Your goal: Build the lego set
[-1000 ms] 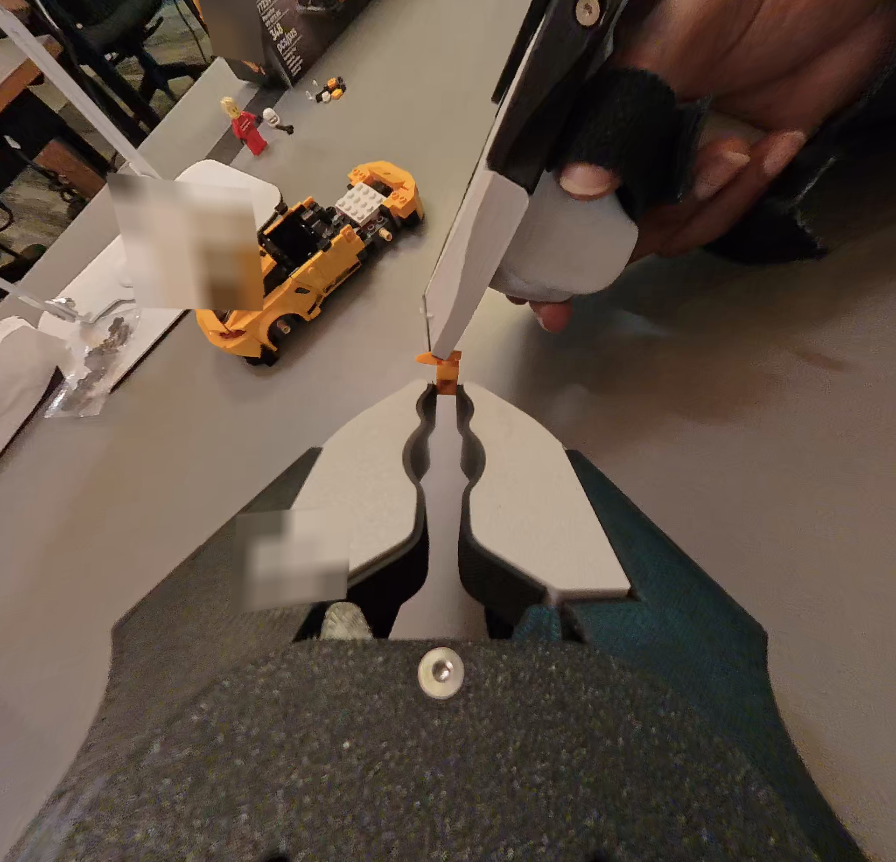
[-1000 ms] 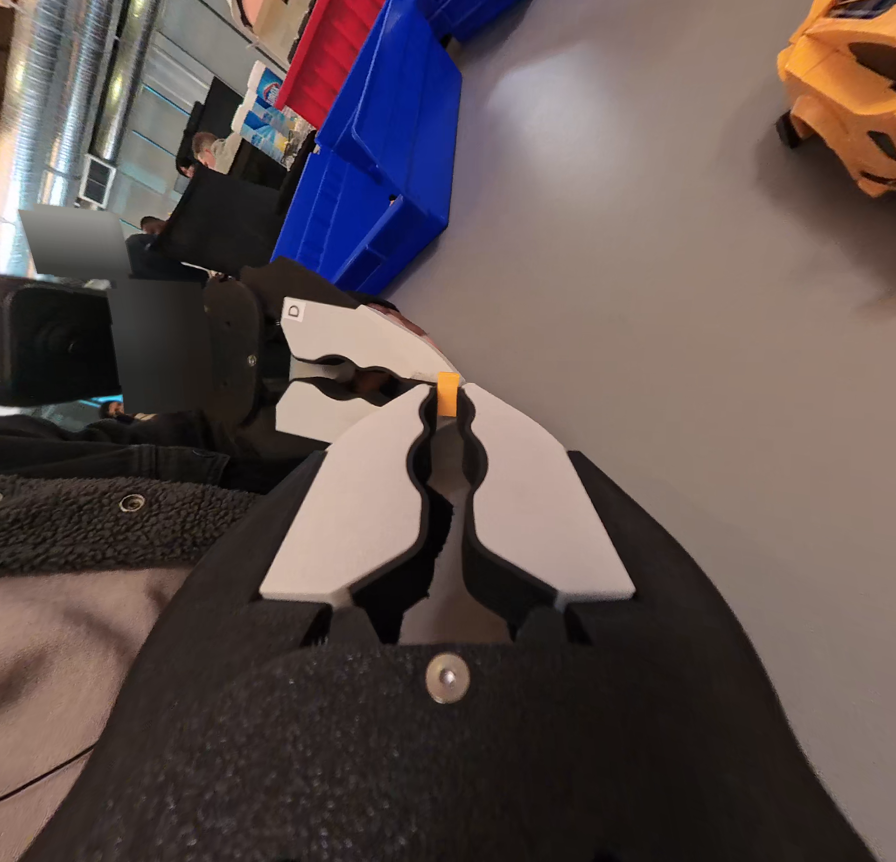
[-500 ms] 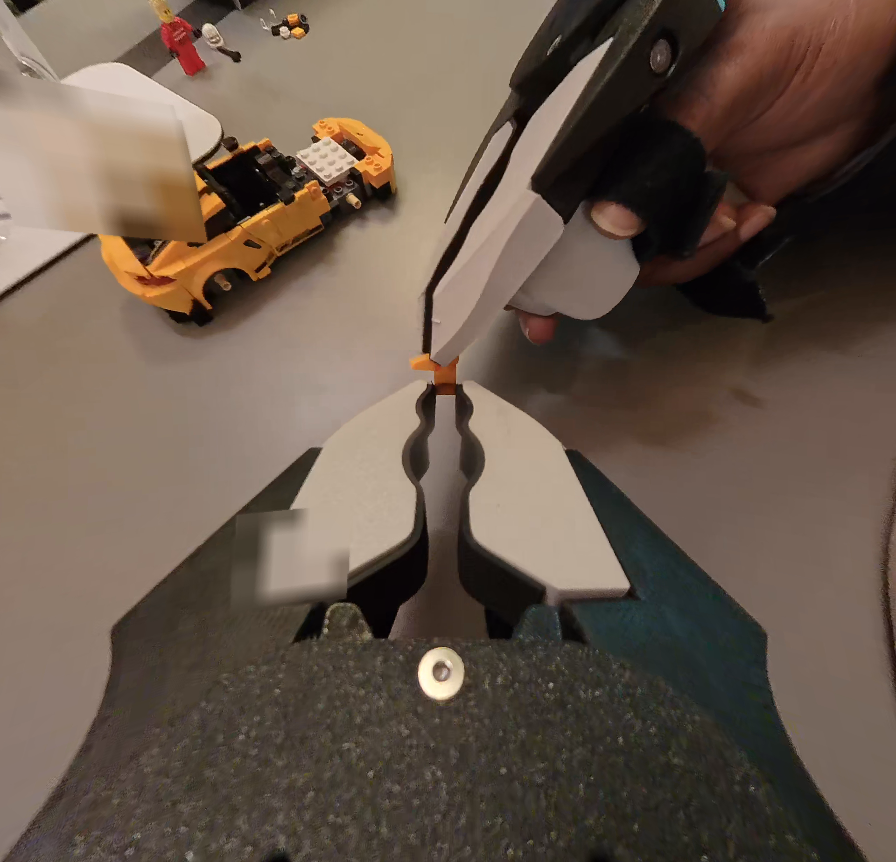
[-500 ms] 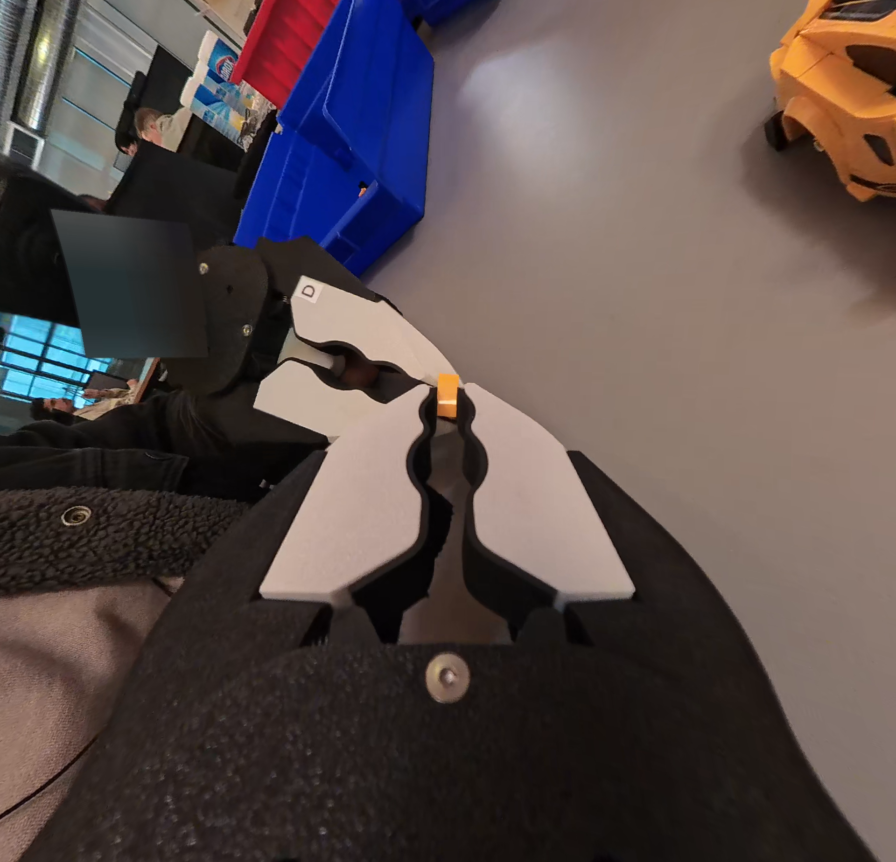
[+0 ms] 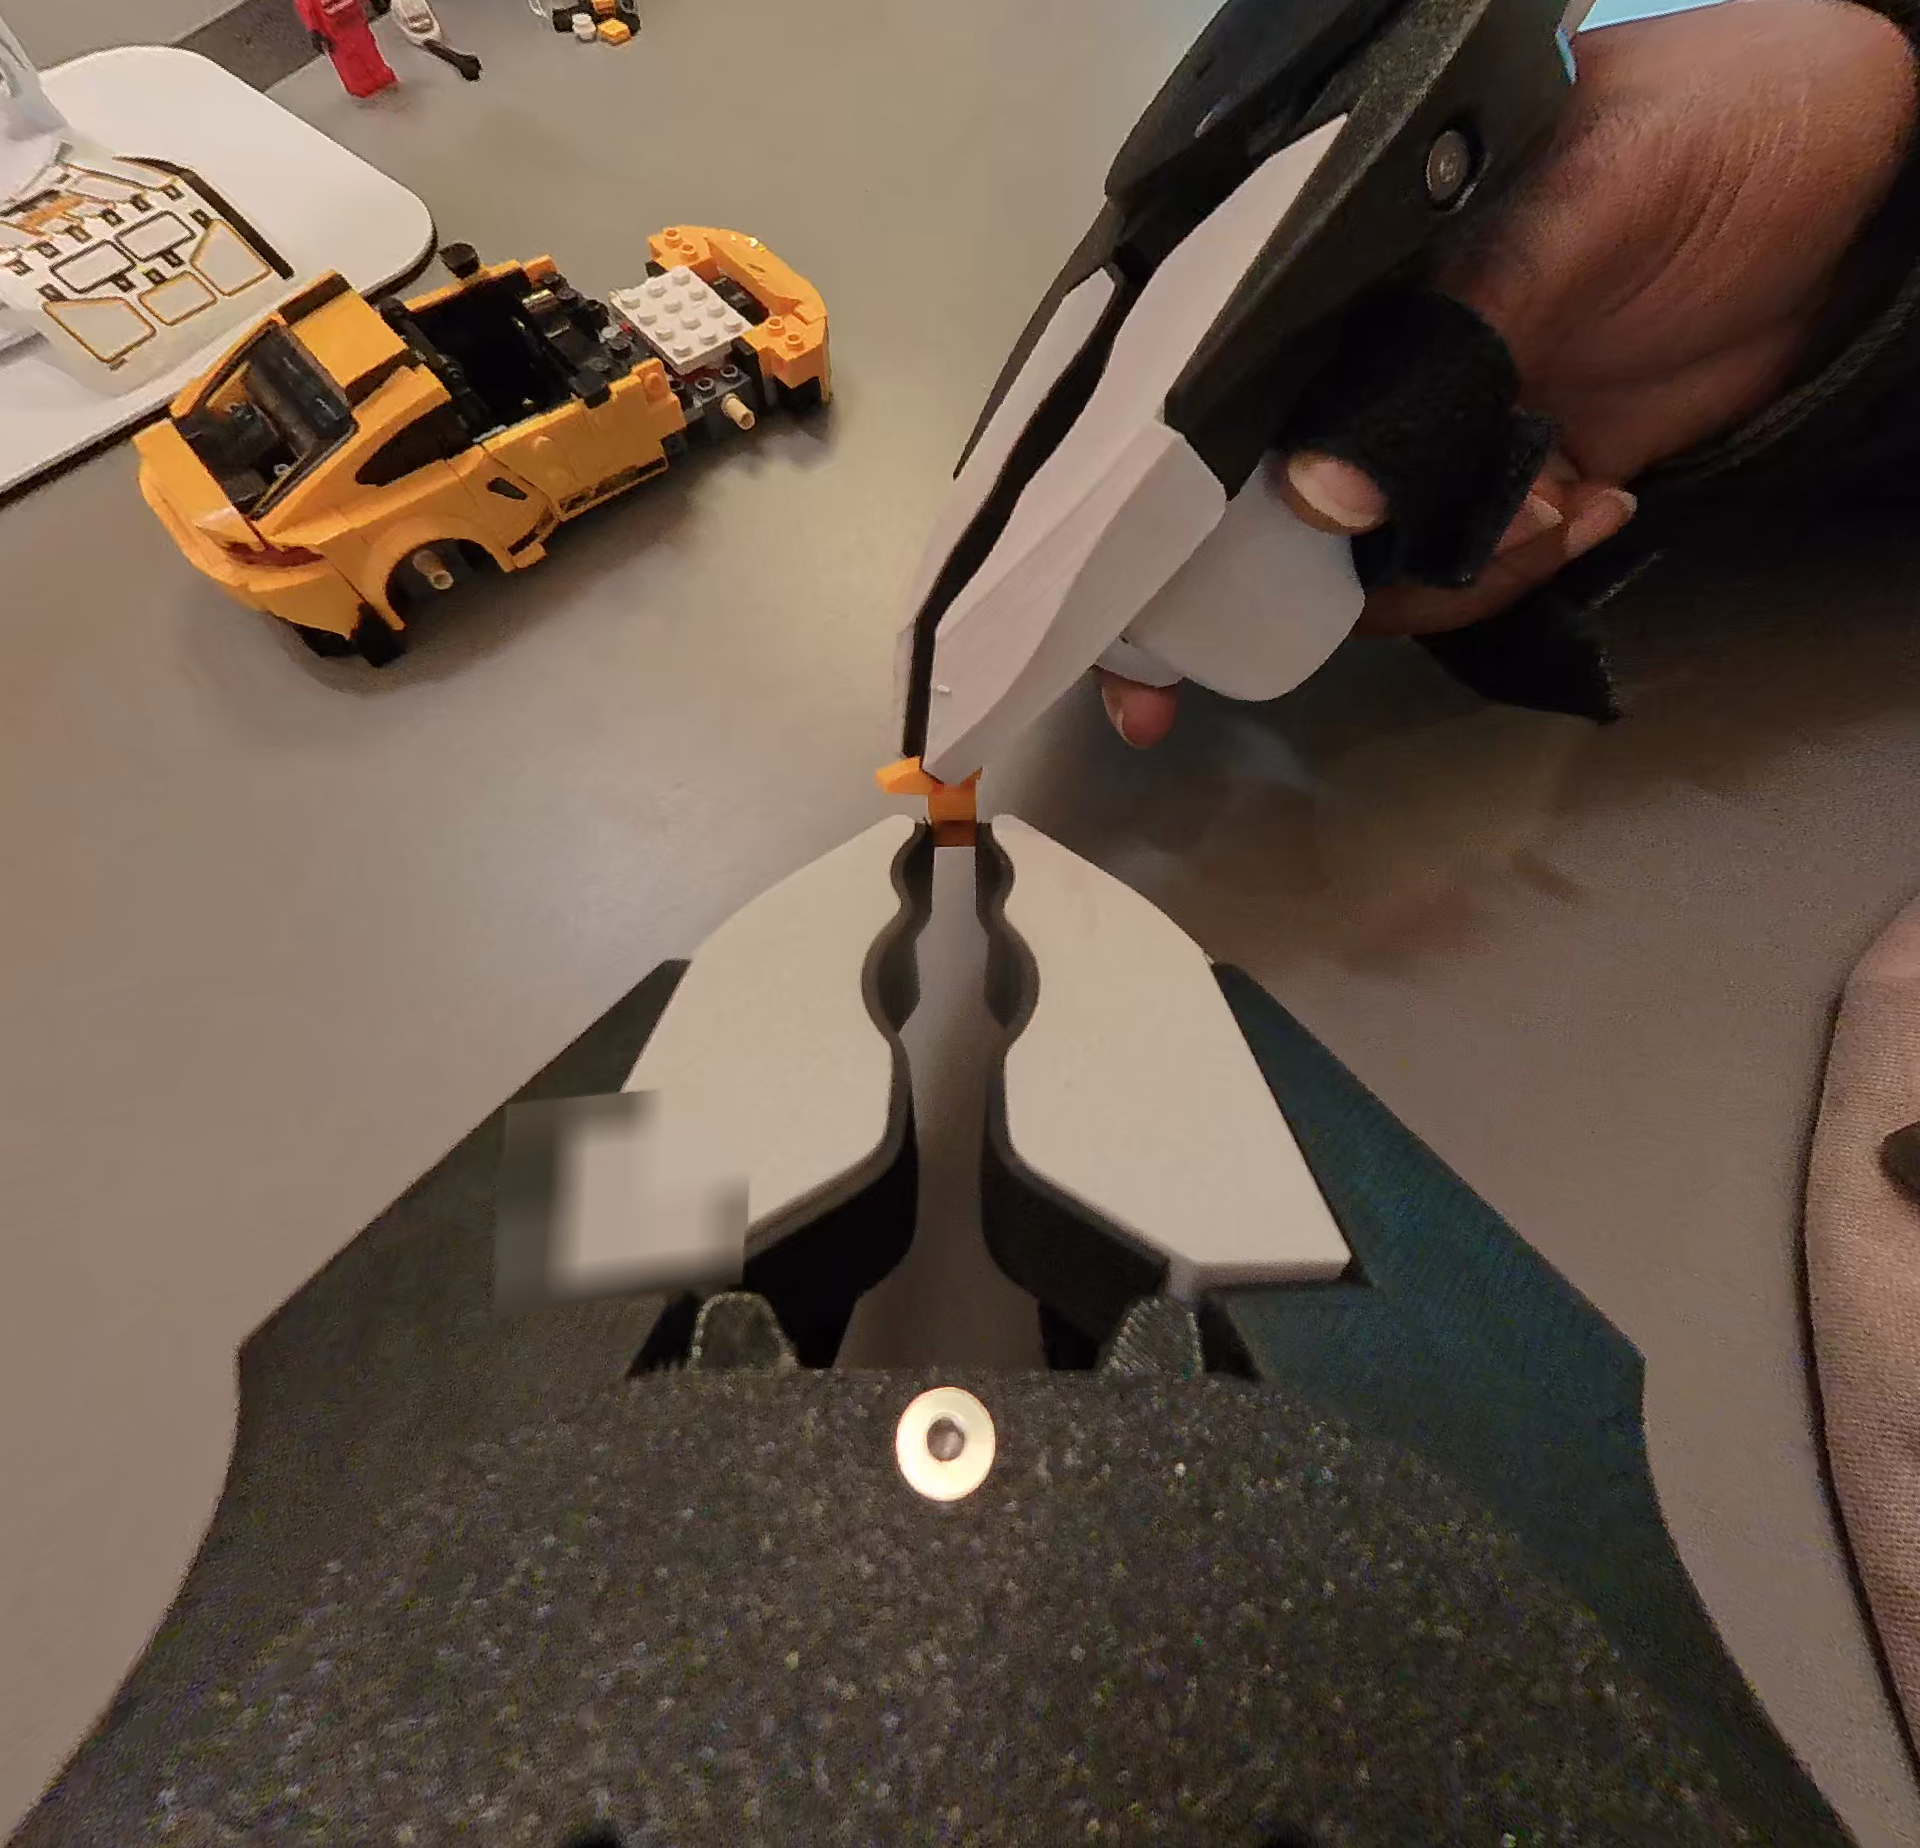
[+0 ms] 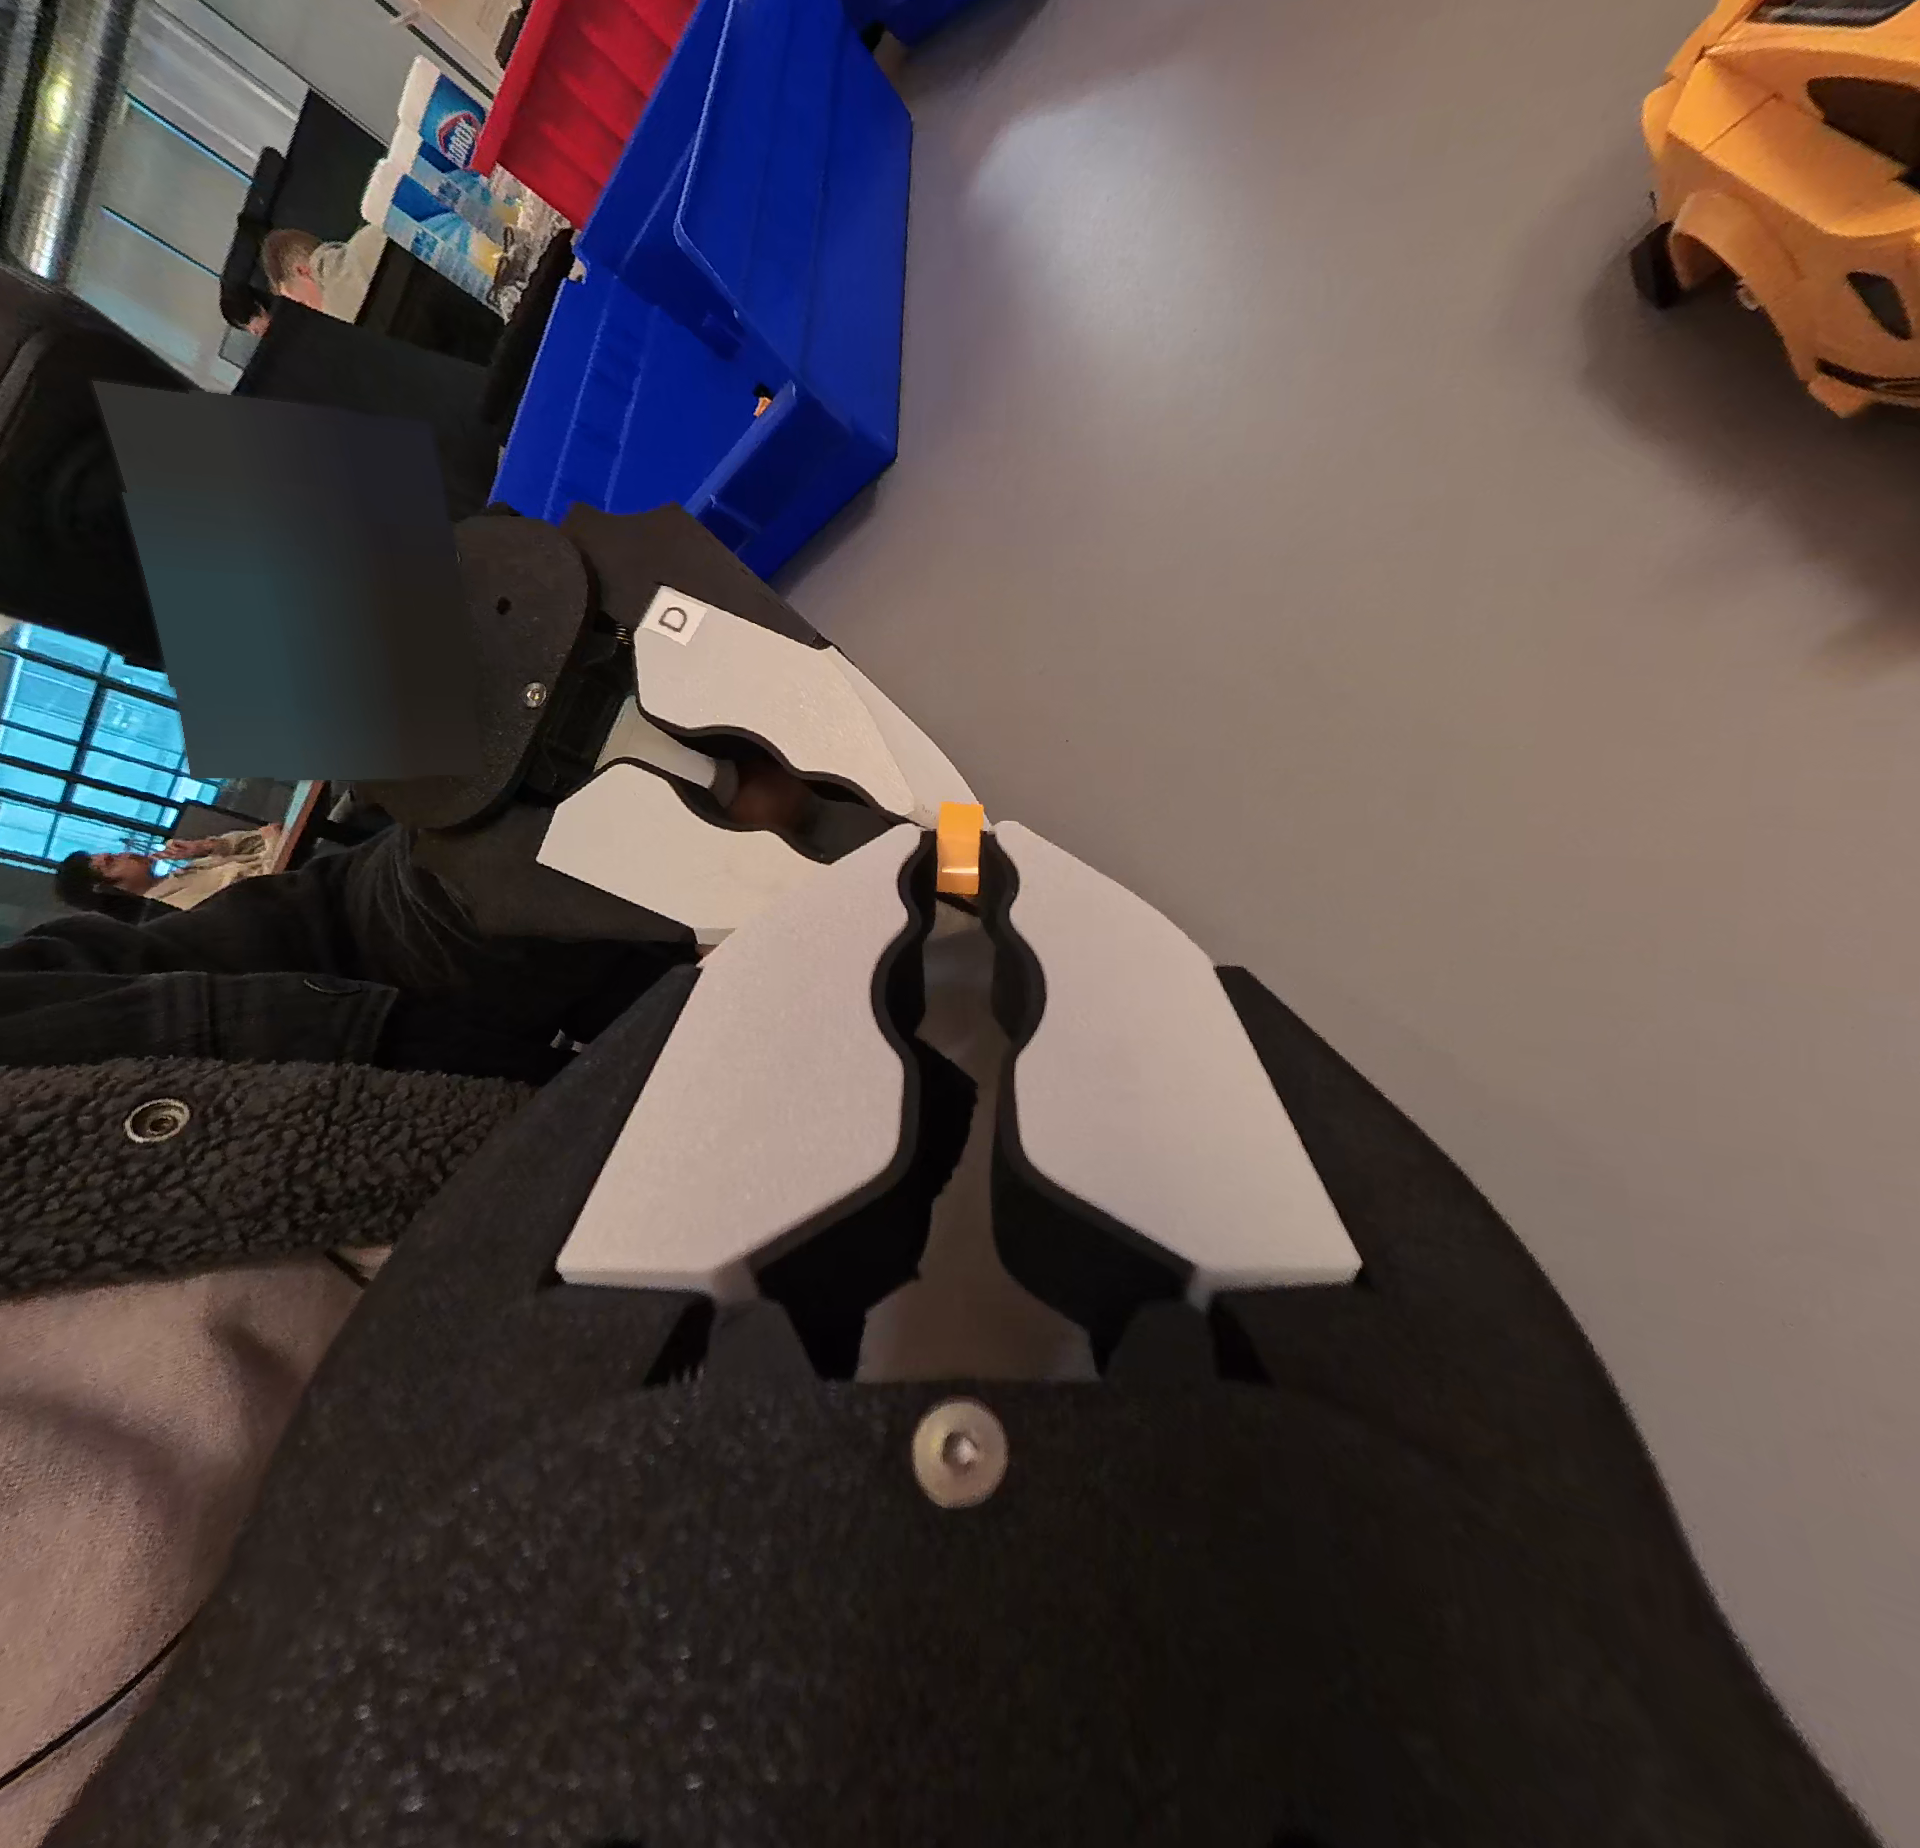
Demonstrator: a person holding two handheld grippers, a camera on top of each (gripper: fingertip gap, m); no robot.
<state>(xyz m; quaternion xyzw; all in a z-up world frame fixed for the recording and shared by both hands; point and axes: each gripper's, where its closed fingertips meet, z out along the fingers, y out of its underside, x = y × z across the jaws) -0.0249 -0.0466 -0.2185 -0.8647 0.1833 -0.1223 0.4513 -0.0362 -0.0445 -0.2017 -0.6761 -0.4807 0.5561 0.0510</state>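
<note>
Above the grey worktop (image 5: 312, 967), the left tongs (image 5: 951, 830) pinch a small orange brick (image 5: 951, 830) at their tips, and the right tongs (image 6: 958, 842) pinch an orange piece (image 6: 958, 858) touching it. The yellow lego car (image 5: 468, 427) stands apart, towards the worktop's far left.

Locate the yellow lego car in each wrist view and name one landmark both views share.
Left wrist view: the yellow lego car sits whole at upper left on the grey table, beside a white sheet.
Right wrist view: only one end of the car shows, cut off by the upper right edge.
Shared landmark: the small orange piece, where the left gripper and right gripper meet.
</note>
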